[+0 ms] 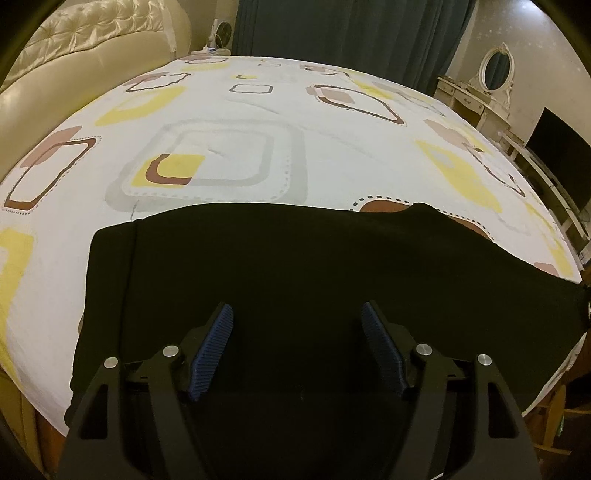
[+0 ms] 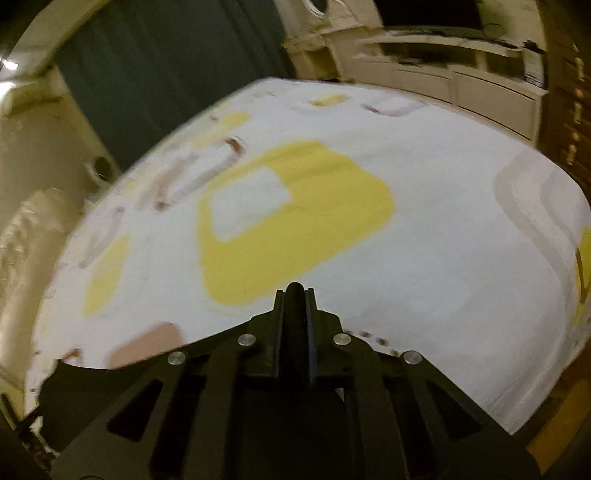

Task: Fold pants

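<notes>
Black pants [image 1: 295, 266] lie spread across the near part of the bed, from its left side to the right edge. My left gripper [image 1: 297, 314] is open just above the pants, its blue ribbed pads [image 1: 214, 350] wide apart and holding nothing. My right gripper [image 2: 294, 291] is shut on a fold of the black pants [image 2: 294, 286], which shows as a dark tip between the fingers. More black cloth [image 2: 85, 391] trails under the gripper to the lower left. The right wrist view is blurred by motion.
The bed sheet [image 1: 229, 110] is white with yellow, brown and grey squares. A cream tufted headboard [image 1: 74, 48] is at the left. Dark curtains [image 1: 351, 33] hang behind. A white dressing table with an oval mirror [image 1: 496, 68] and a dark screen [image 1: 557, 155] stand at the right.
</notes>
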The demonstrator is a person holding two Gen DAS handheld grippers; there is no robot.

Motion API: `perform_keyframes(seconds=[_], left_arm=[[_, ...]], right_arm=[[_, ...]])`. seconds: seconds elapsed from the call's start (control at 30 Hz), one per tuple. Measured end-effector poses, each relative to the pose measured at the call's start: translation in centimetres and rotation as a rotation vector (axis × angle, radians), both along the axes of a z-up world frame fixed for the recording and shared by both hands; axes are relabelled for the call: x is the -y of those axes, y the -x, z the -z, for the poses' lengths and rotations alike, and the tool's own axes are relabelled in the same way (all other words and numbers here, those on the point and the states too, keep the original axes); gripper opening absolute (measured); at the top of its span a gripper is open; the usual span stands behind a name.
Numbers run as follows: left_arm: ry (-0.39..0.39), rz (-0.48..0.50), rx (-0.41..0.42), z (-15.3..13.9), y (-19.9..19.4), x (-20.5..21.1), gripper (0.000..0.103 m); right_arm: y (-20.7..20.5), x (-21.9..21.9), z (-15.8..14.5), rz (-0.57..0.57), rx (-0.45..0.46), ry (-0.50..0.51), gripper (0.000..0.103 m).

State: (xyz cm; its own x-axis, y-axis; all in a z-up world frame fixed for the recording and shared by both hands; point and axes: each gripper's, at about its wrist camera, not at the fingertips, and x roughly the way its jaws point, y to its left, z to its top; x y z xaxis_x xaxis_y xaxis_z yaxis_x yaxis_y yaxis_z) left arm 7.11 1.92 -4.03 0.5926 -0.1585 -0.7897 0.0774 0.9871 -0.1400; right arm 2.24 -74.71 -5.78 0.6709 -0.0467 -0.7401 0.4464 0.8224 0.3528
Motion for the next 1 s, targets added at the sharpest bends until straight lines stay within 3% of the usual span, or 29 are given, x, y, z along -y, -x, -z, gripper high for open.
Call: perform_keyframes(seconds=[0.07, 0.13, 0.17, 0.4, 0.57, 0.67, 0.7, 0.93, 0.97, 1.0], left_arm=[[-0.008, 0.000, 0.000, 0.0, 0.0, 0.1, 0.072], [-0.018, 0.005, 0.000, 0.1, 0.0, 0.2, 0.072], [-0.022, 0.007, 0.002, 0.0, 0.0, 0.2, 0.072], [-0.011, 0.008, 0.019, -0.4, 0.4, -0.2, 0.072], [-0.005, -0.013, 0.036, -1.3, 0.8, -1.7, 0.072], [-0.008, -0.046, 0.028, -1.6, 1.1, -3.2, 0.073], [-0.007, -0.061, 0.025, -1.7, 1.2, -3.9, 0.073], [-0.030, -0.125, 0.027, -2.2, 1.6, -7.4, 0.073], [-0.018, -0.138, 0.024, -2.2, 1.7, -8.0, 0.073], [0.000, -0.160, 0.017, -2.2, 1.8, -8.7, 0.073]], right_arm=[[-0.2, 0.4, 1.2, 0.027, 0.000, -0.032, 0.013], [0.5, 1.5, 1.3, 0.061, 0.030, -0.125, 0.020], [0.9, 2.0, 1.0, 0.071, 0.046, -0.146, 0.027], [6.3, 6.0, 0.6, 0.049, 0.121, -0.336, 0.046], [9.1, 6.5, 3.8, -0.018, 0.152, -0.554, 0.053], [9.7, 6.0, 4.8, -0.033, 0.231, -0.659, 0.068], [9.5, 5.8, 4.9, -0.039, 0.236, -0.671, 0.072], [5.2, 2.8, 3.9, -0.175, 0.135, -0.597, 0.072], [4.8, 2.5, 3.7, -0.183, 0.120, -0.574, 0.071], [4.3, 2.0, 3.5, -0.194, 0.094, -0.550, 0.061]])
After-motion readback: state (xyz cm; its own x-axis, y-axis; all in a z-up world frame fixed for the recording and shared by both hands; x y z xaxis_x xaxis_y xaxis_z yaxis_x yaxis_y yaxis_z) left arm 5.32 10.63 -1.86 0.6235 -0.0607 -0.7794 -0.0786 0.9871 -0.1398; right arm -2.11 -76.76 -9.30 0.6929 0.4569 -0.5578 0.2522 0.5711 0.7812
